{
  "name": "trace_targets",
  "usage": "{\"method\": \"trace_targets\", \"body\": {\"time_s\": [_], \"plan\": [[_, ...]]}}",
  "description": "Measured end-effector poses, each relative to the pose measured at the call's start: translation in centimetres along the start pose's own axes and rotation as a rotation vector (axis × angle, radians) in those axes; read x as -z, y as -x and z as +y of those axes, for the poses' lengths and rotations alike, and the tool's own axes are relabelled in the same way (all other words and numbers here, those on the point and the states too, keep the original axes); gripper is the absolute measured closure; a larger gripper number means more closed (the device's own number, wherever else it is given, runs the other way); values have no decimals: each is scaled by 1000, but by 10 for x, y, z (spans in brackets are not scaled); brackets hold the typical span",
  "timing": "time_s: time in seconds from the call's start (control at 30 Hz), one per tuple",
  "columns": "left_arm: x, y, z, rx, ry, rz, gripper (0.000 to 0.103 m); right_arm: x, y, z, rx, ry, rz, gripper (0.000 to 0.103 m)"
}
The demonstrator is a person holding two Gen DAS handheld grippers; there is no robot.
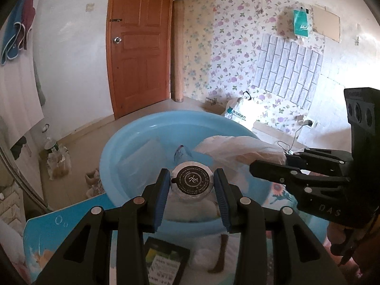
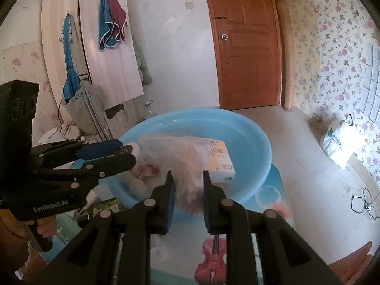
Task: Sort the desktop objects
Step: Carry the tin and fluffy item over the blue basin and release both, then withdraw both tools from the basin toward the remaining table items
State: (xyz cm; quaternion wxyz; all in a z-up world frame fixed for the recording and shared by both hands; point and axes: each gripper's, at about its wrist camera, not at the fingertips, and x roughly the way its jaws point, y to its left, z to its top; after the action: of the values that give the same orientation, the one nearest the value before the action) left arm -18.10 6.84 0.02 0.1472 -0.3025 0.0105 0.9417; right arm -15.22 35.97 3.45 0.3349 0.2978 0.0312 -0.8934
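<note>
Just short of the blue basin's (image 1: 118, 147) near rim, the left gripper (image 1: 192, 185) pinches a round dark-lidded container (image 1: 192, 181) between partly spread pads. Beside it, the right gripper (image 2: 188, 180) is squeezed nearly closed on a clear plastic bag (image 2: 180, 149) hanging over the basin. Farther inside the basin lies a white box (image 2: 219, 160).

We see a table (image 2: 282, 204) with a printed cover; 1 blue basin (image 2: 256, 140) and 1 dark packet (image 1: 166, 261) sit directly on it.
</note>
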Motion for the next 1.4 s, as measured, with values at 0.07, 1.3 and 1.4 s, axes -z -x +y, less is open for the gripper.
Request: {"method": "trace_targets", "body": {"time_s": [0.07,1.3,1.4], "plan": [[-1,-7,2,13,-1,12,66,-3,-8,-1,-2,-8,3,83],[110,74,38,-154,139,110,14,70,11,33,79,-43,180,33],[119,76,35,-147,126,130,14,79,9,33,79,-55,220,29]]}}
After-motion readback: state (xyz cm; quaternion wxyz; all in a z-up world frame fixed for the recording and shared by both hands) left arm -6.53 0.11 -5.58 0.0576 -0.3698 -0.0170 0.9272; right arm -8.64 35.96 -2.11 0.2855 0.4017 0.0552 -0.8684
